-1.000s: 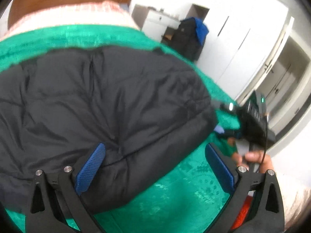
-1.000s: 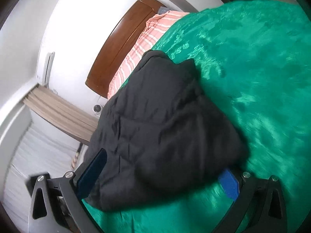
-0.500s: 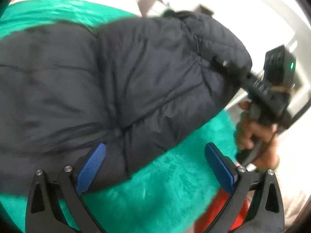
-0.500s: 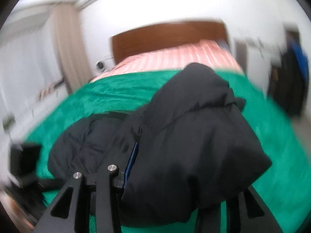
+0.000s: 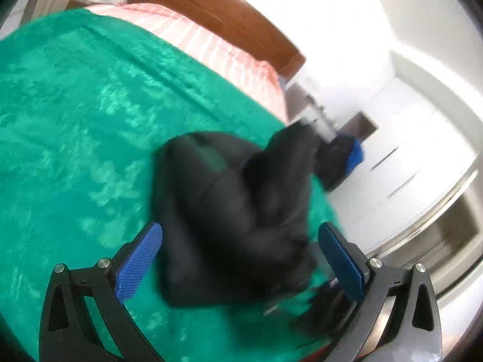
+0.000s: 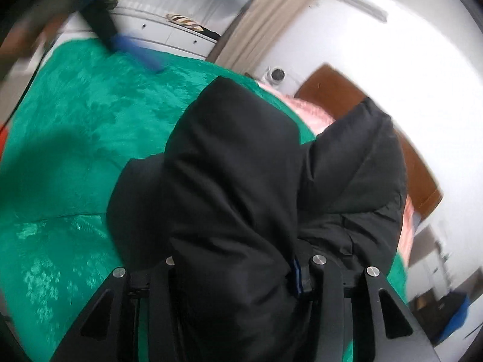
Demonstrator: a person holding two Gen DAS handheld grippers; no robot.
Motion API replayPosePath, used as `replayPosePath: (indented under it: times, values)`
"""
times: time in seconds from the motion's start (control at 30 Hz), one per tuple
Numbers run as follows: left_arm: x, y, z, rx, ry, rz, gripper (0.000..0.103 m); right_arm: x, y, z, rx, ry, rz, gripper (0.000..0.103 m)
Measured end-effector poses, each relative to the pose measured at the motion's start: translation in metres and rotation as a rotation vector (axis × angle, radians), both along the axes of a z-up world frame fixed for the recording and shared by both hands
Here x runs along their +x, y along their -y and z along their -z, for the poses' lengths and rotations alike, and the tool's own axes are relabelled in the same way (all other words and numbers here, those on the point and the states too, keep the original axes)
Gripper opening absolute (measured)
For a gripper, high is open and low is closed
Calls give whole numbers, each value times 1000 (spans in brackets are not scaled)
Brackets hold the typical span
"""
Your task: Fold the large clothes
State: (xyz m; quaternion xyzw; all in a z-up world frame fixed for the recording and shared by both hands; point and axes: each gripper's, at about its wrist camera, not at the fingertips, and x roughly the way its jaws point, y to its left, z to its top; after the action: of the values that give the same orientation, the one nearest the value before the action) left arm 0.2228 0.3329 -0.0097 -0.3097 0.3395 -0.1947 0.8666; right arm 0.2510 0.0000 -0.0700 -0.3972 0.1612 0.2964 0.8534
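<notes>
The black padded jacket (image 5: pixel 238 211) now lies as a bunched, narrower heap on the green bedspread (image 5: pixel 75 126), where a second ago it was spread broad and flat across the left wrist view; a large stretch of bare bedspread now shows on the left side of that view where jacket had been. The right gripper (image 6: pixel 238 274), which a second ago stood spread at the jacket's near edge, is now pressed together on a thick fold of the jacket (image 6: pixel 241 181), its fingers nearly closed and a sliver of blue pad visible at the cloth; the fabric rises from the grip and drapes forward over the rest of the garment. The left gripper (image 5: pixel 241 256) is spread wide as before, its blue pads either side of the heap's near end and holding nothing; whether they touch the cloth cannot be told, as this view is smeared by motion. The wooden headboard (image 5: pixel 217 15) and pink striped sheet (image 5: pixel 211 48) sit beyond the bedspread, well apart from the jacket. Judgement: one side has been lifted and carried over the body, so a first fold appears under way but not laid down, since the gripped portion is not yet resting flat. The padded fabric looks bulky and springy; the fold may reopen on release unless the left gripper pins or smooths it
</notes>
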Motion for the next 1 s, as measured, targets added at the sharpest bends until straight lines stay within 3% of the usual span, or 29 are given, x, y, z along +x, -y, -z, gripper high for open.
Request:
replayPosePath:
  times: [0.07, 0.17, 0.23, 0.33, 0.37, 0.4, 0.43, 0.47, 0.57, 0.67, 0.83, 0.93, 1.0]
  values:
    - [16, 26, -12, -2, 27, 54, 102, -6, -3, 6, -3, 36, 9, 45]
    - [46, 73, -23, 69, 47, 150, 102, -9, 1, 11, -3, 60, 21, 45]
    - [80, 113, -22, 138, 11, 210, 102, -8, 2, 10, -2, 66, 19, 45]
    - [110, 145, -14, 235, -48, 226, 98, -12, -2, 8, 11, 55, 10, 49]
    - [114, 149, -12, 271, -62, 213, 72, -14, -3, 6, 30, 37, 6, 53]
    - [119, 147, -8, 287, -78, 200, 55, -18, 1, 0, 58, -2, -7, 65]
    - [120, 141, -4, 242, -99, 210, 36, -22, 6, -6, 92, -41, -19, 74]
    - [120, 128, 0, 187, -112, 197, 32, -27, 16, -16, 150, -95, -35, 76]
    - [103, 103, 12, 189, -117, 145, 28, -28, 49, -50, 337, -251, -54, 78]
    - [91, 77, 24, 150, -145, 100, 29, 10, 70, -90, 480, -333, 28, 83]
    - [84, 58, 44, 93, -167, 79, 31, 123, 66, -138, 650, -496, 189, 88]
    - [88, 58, 54, 73, -160, 77, 32, 195, 35, -122, 669, -607, 268, 88]
    - [91, 58, 61, 58, -161, 76, 32, 235, 13, -90, 612, -651, 354, 88]
